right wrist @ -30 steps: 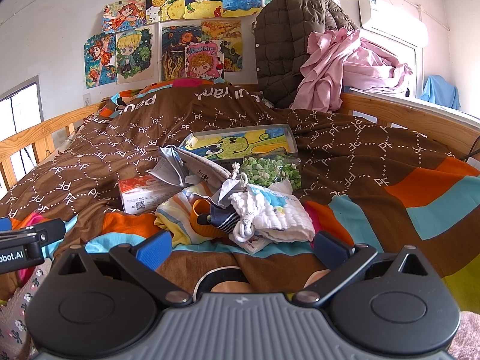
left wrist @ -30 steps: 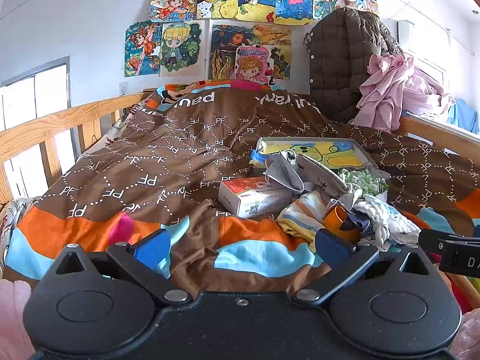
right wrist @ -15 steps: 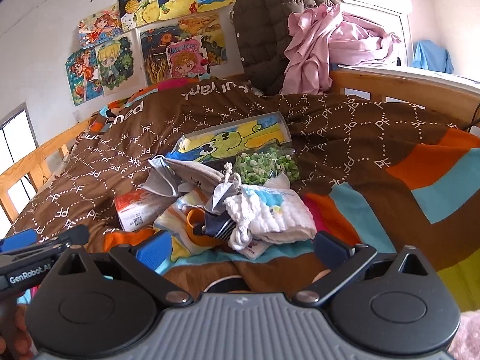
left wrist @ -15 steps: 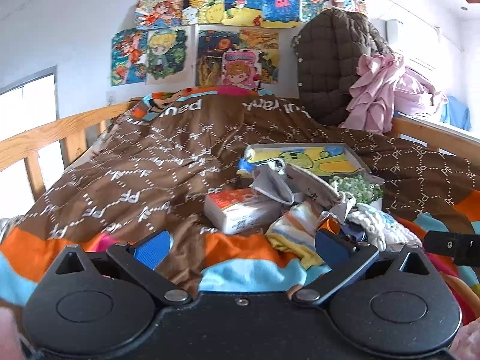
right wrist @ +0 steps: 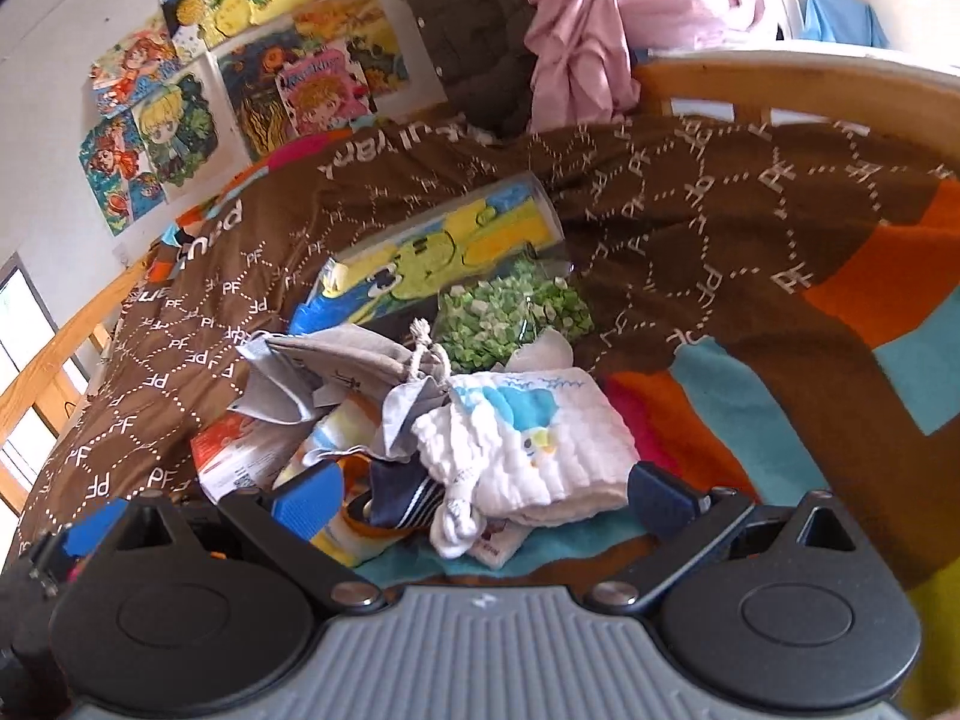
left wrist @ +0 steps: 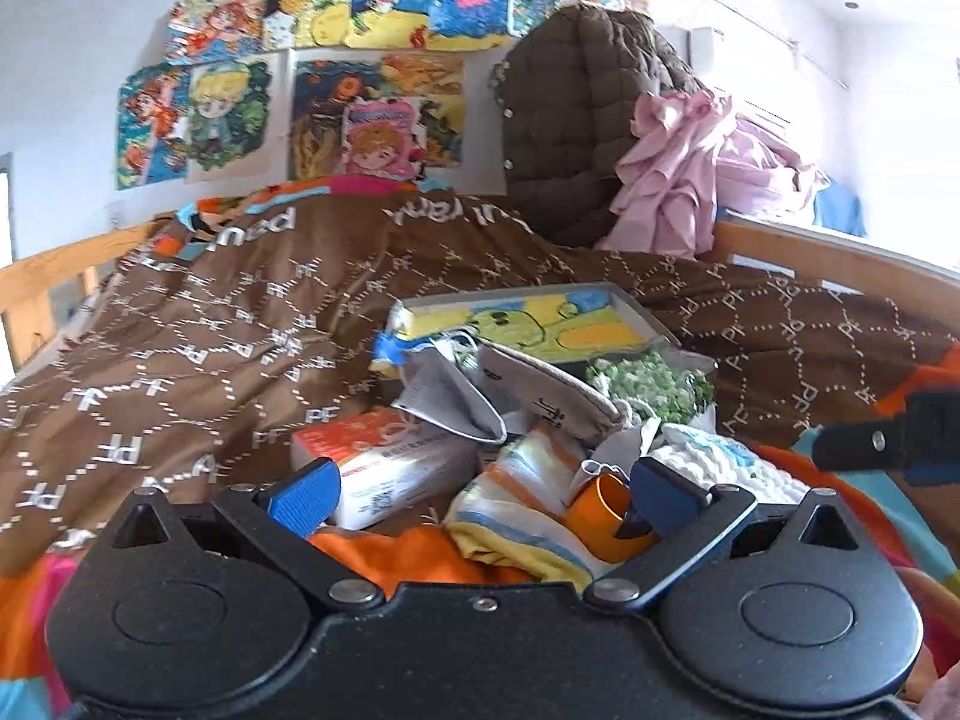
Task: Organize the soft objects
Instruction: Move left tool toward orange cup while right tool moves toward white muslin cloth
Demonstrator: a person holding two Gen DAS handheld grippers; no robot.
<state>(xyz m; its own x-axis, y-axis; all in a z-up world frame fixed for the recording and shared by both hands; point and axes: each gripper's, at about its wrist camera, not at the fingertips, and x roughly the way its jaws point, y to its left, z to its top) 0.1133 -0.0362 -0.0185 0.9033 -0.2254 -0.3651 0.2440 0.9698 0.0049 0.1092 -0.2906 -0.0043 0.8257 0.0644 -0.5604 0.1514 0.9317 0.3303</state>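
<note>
A heap of soft items lies on the brown quilt (left wrist: 198, 360). In it are a white muslin cloth with a blue bird (right wrist: 540, 450), a grey drawstring pouch (right wrist: 360, 354), a yellow striped towel (left wrist: 516, 510), a dark striped sock (right wrist: 402, 504), an orange cup (left wrist: 600, 516) and a tissue pack (left wrist: 384, 468). My left gripper (left wrist: 480, 492) stands open just short of the heap, around the tissue pack and towel. My right gripper (right wrist: 480, 498) is open too, its fingers either side of the muslin cloth and sock, touching nothing I can see.
Behind the heap stand a flat box with a yellow cartoon lid (left wrist: 528, 324) and a clear bag of green bits (right wrist: 510, 312). Wooden bed rails (right wrist: 780, 78) run along both sides. A brown padded coat (left wrist: 588, 120) and pink clothes (left wrist: 690, 168) hang at the head.
Both grippers have moved forward toward the heap, which looms larger. The right view has tilted and dipped down over the muslin cloth. Both stay open.
</note>
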